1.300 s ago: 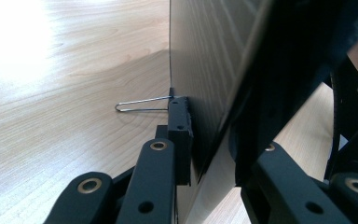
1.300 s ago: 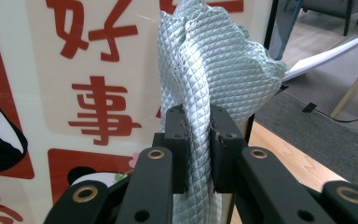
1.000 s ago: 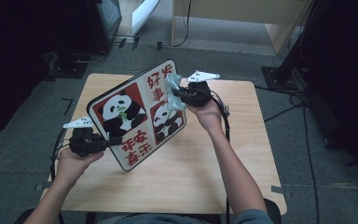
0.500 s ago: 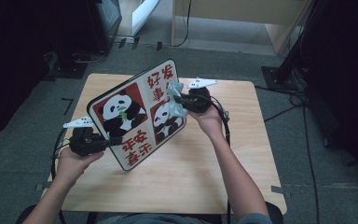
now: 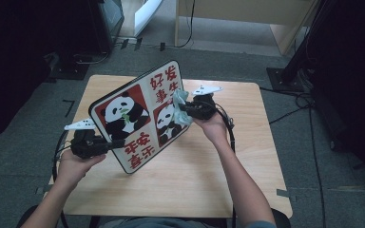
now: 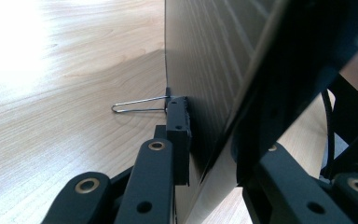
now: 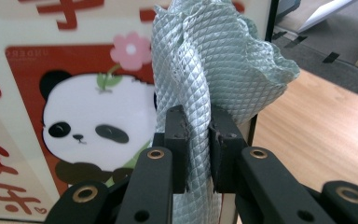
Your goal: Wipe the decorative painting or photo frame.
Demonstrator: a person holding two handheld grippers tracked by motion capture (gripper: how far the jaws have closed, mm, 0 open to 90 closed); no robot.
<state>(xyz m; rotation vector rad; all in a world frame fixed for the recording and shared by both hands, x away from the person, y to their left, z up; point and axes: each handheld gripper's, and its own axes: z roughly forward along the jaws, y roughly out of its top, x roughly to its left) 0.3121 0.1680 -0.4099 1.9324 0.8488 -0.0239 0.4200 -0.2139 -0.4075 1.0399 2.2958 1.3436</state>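
Since the earlier frame the right gripper and its pale green cloth have slid slightly down the panda board, which has stayed put. The board stands tilted on edge over the table, its long axis running from 7 o'clock to 1 o'clock, printed face toward the person. The left gripper is clamped on its 7 o'clock corner; the right gripper's jaws pinch the cloth against the face.

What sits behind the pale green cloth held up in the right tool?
Behind the cloth stands the panda board, its printed face toward the right tool: a panda, a pink flower and red characters show beside the cloth. The print directly behind the cloth is covered.
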